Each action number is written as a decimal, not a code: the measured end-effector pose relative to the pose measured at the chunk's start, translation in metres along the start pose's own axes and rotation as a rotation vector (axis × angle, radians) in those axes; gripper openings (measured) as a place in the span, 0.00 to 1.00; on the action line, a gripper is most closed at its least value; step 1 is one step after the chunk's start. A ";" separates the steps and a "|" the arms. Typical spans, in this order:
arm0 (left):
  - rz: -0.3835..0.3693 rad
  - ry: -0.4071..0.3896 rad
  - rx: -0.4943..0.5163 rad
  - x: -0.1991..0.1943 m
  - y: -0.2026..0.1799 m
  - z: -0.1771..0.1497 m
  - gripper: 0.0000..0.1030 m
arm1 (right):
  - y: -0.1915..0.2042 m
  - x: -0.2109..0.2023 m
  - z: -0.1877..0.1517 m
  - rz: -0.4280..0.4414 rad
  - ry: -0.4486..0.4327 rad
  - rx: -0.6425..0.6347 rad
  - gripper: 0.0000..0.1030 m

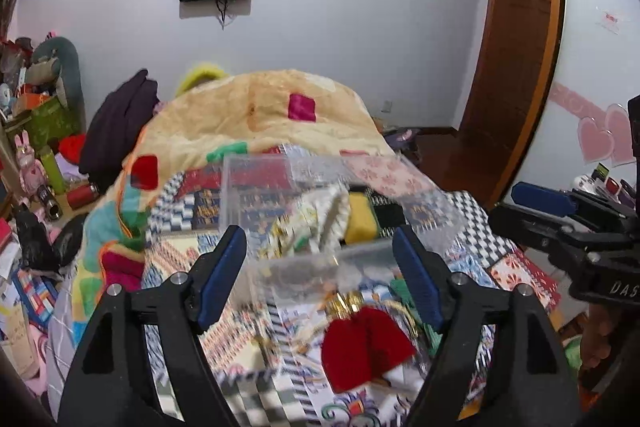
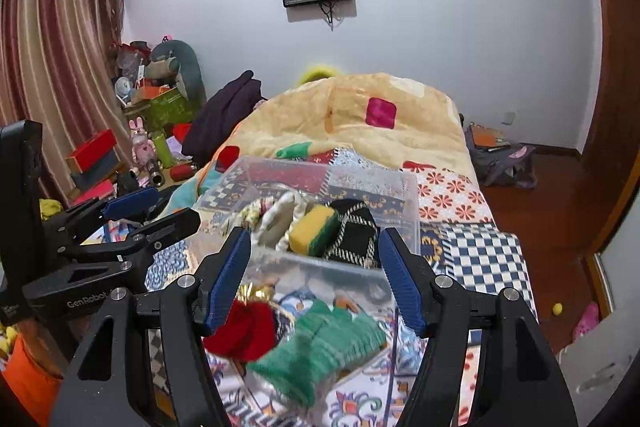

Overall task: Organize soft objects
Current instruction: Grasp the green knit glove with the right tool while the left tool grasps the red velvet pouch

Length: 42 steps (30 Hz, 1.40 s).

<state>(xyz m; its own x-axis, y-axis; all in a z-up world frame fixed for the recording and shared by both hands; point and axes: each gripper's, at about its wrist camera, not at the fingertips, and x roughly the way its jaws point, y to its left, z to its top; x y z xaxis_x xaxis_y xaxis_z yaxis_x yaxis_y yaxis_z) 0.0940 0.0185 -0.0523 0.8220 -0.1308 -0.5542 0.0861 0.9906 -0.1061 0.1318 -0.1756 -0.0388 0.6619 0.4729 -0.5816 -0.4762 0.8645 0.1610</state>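
A clear plastic box (image 1: 256,187) (image 2: 404,203) stands on the patterned bed. In it lie a yellow and green sponge (image 2: 314,229) (image 1: 360,223), a black checked cloth (image 2: 356,235) and a cream patterned cloth (image 2: 280,219) (image 1: 320,219). On the bed in front of the box lie a red velvet pouch (image 1: 366,347) (image 2: 244,329) and a green knitted cloth (image 2: 320,351). My left gripper (image 1: 320,279) is open and empty above the red pouch. My right gripper (image 2: 314,279) is open and empty above the green cloth.
A heaped yellow blanket (image 1: 260,115) (image 2: 360,119) lies behind the box. A dark garment (image 1: 120,131) hangs at the bed's left. Cluttered boxes and toys (image 1: 36,131) fill the left floor. A wooden door (image 1: 516,67) stands at the right.
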 end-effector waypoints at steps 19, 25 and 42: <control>-0.007 0.196 -0.026 0.052 0.002 -0.075 0.52 | -0.017 0.045 -0.069 0.035 0.205 0.093 0.61; -0.021 0.227 -0.035 0.059 0.001 -0.080 0.31 | -0.017 0.049 -0.076 0.064 0.223 0.096 0.46; -0.049 0.169 -0.035 0.038 0.002 -0.078 0.08 | -0.015 0.038 -0.073 0.072 0.162 0.067 0.06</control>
<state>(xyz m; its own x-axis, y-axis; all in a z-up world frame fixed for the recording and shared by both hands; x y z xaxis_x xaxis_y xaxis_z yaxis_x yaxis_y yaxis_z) 0.0815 0.0123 -0.1382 0.7106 -0.1866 -0.6783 0.1018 0.9813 -0.1634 0.1219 -0.1834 -0.1213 0.5232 0.5046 -0.6867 -0.4757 0.8415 0.2559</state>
